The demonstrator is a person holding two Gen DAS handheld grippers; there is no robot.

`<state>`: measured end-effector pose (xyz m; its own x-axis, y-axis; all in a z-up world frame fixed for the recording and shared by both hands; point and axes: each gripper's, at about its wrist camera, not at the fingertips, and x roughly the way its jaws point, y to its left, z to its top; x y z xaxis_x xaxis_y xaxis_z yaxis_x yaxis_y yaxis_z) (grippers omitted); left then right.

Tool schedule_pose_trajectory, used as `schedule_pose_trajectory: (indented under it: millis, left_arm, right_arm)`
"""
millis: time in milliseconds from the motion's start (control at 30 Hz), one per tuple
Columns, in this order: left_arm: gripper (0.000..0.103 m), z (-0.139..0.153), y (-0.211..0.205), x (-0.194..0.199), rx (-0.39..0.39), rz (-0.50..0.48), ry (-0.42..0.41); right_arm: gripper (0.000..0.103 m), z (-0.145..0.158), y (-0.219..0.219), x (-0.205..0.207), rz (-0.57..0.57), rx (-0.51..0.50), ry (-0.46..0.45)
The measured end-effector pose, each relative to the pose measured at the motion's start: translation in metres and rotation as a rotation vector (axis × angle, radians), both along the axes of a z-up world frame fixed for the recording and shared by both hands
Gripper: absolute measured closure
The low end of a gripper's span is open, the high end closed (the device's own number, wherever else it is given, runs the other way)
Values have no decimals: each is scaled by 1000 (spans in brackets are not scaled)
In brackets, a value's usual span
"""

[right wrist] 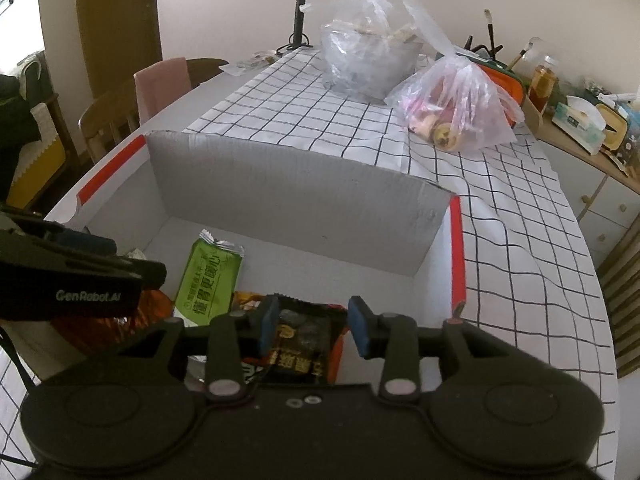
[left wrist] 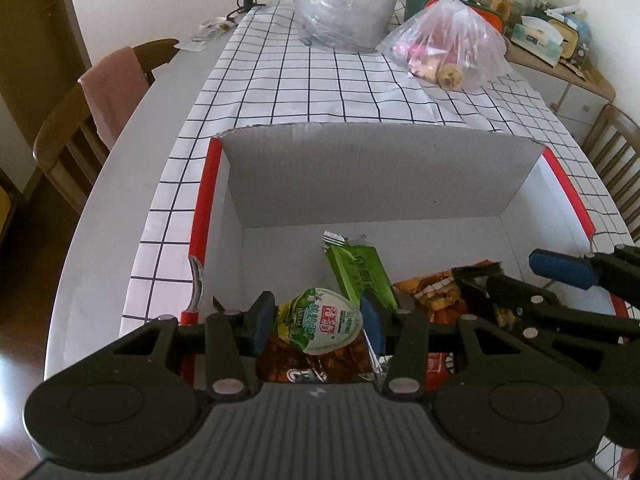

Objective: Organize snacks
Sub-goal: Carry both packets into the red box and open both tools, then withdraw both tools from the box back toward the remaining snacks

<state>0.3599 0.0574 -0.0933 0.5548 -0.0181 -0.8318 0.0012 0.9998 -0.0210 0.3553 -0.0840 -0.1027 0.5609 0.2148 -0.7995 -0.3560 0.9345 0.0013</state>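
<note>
A white cardboard box with red edges (left wrist: pixel 202 216) (right wrist: pixel 456 248) sits on the checked tablecloth and holds several snacks. My left gripper (left wrist: pixel 318 322) is inside the box, its blue pads on either side of a jelly cup with a green and white lid (left wrist: pixel 324 322). A green packet (left wrist: pixel 358 272) (right wrist: pixel 208 280) lies flat behind it, with orange packets (left wrist: pixel 434 292) beside it. My right gripper (right wrist: pixel 314 326) is low in the box, its pads on either side of a black packet (right wrist: pixel 300 344); it shows open in the left wrist view (left wrist: pixel 520 270).
Two clear plastic bags of snacks (left wrist: pixel 444 48) (left wrist: pixel 344 8) (right wrist: pixel 456 104) (right wrist: pixel 368 60) stand farther back on the tablecloth (left wrist: pixel 320 88). A desk lamp (right wrist: pixel 304 4) is behind them. Wooden chairs (left wrist: pixel 80 128) (left wrist: pixel 612 152) flank the table. A cluttered sideboard (right wrist: pixel 588 128) is at the right.
</note>
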Motion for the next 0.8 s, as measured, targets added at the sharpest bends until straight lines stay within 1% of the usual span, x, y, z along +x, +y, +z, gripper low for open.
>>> schedule_pose_trajectory:
  millis: [233, 333, 400, 467, 600, 667, 733, 800]
  left_arm:
    - [54, 12, -1, -13, -8, -11, -36]
    - [42, 19, -3, -20, -13, -15, -57]
    - [42, 23, -4, -25, -9, -9, -70]
    - [42, 27, -4, -31, -16, -8, -78]
    - [42, 37, -5, -48, -23, -13, -104]
    - [41, 42, -7, -56, -20, -13, -116]
    - [41, 48, -9, -65, -19, -14, -132]
    - [40, 55, -10, -76, -21, -17, -151]
  right_arm:
    - [55, 14, -7, -16, -9, 27, -20]
    - [50, 23, -9, -26, -11, 39, -35]
    - [47, 30, -13, -34, -9, 50, -45]
    - [38, 37, -16, -41, -10, 62, -60]
    - [34, 52, -26, -57, -17, 88, -87]
    - [27, 58, -30, -65, -18, 103, -96]
    - [22, 65, -34, -73, -20, 115, -107]
    - [21, 71, -38, -82, -15, 129, -116]
